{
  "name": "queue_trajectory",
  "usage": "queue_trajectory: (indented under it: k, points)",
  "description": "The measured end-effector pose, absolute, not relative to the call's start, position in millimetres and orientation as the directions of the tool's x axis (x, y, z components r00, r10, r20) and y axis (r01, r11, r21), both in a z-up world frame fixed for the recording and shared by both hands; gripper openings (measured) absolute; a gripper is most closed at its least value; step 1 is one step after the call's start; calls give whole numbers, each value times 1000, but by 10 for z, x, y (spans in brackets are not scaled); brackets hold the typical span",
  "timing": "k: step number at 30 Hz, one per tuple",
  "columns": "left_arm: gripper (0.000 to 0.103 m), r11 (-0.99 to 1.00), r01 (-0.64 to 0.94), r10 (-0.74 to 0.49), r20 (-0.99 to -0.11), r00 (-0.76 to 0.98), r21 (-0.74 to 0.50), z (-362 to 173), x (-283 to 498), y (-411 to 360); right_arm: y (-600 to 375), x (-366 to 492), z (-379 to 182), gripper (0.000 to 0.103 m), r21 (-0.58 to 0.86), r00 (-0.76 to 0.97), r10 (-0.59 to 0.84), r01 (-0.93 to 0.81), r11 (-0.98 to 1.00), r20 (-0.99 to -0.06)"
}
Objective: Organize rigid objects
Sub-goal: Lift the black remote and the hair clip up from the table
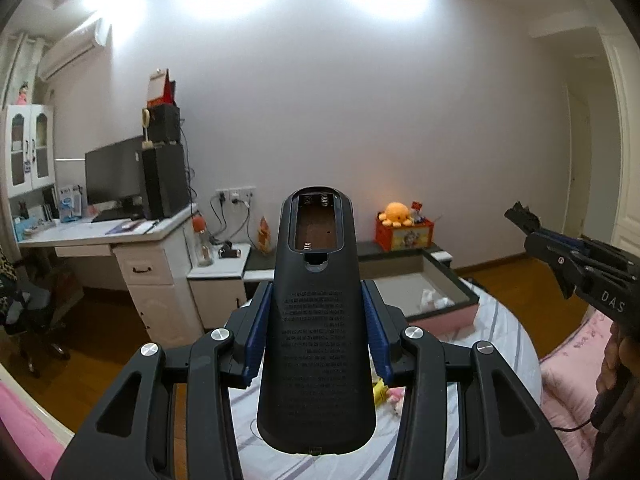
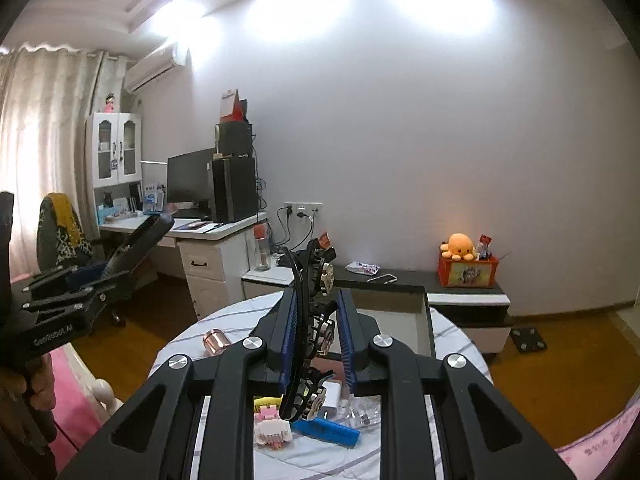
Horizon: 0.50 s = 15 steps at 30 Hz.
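Above the round table (image 2: 460, 332) with its striped cloth, both tools were held aloft. The left gripper (image 1: 316, 320) was closed part-way on a black remote control (image 1: 316, 344), back upward, battery bay uncovered, clamped at its sides by the blue pads (image 1: 258, 328). The right gripper (image 2: 316, 328) was nearly shut on a thin, curved black part with metal discs (image 2: 316, 320), held edgewise. A blue block (image 2: 326, 432), a pink-and-white connector (image 2: 272, 428) and a copper cylinder (image 2: 216, 340) were left on the cloth.
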<state>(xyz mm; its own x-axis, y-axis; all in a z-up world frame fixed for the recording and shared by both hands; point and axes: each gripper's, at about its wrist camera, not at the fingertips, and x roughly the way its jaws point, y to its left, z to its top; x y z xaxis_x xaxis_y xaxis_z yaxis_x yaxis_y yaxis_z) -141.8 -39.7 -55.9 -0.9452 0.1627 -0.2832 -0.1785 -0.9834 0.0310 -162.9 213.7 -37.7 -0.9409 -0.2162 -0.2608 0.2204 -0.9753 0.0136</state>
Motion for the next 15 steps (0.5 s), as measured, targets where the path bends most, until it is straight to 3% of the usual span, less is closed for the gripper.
queue_trajectory:
  k: [7, 15]
  points:
    - [44, -988, -148, 135, -239, -962, 36, -415, -1381, -442, 2121, -1647, -267, 20, 15, -947, -236, 239, -971, -216]
    - [44, -983, -170, 148, -256, -955, 68, -408, -1560, -308, 2157, -1736, -328, 20, 26, -943, -247, 248, -968, -222]
